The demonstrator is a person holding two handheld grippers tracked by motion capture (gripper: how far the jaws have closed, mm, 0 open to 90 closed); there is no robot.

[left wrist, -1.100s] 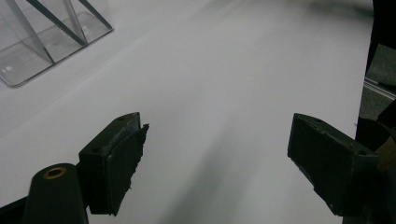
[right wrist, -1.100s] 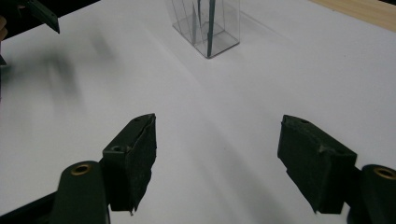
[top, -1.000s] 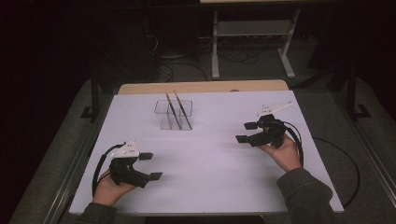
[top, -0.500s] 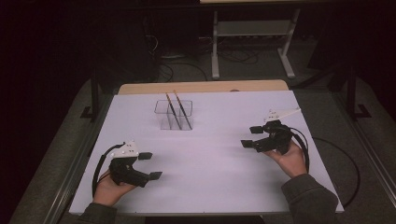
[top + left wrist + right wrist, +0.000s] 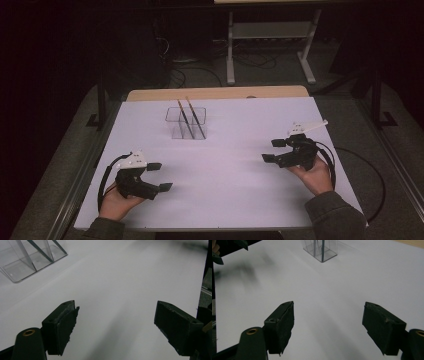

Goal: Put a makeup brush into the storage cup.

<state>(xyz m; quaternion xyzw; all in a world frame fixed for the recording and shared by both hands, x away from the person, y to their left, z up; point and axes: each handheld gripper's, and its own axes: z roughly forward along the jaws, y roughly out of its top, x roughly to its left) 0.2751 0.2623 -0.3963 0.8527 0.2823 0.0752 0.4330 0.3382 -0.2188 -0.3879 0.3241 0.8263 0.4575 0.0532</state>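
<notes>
At twelve o'clock on the white table [image 5: 225,150] stands a clear plastic holder [image 5: 186,123], split into compartments, with two thin dark sticks [image 5: 193,117] leaning inside. At eight o'clock the left gripper [image 5: 161,177] rests, jaws wide and empty; at three o'clock the right gripper [image 5: 272,150] likewise gapes empty.
</notes>
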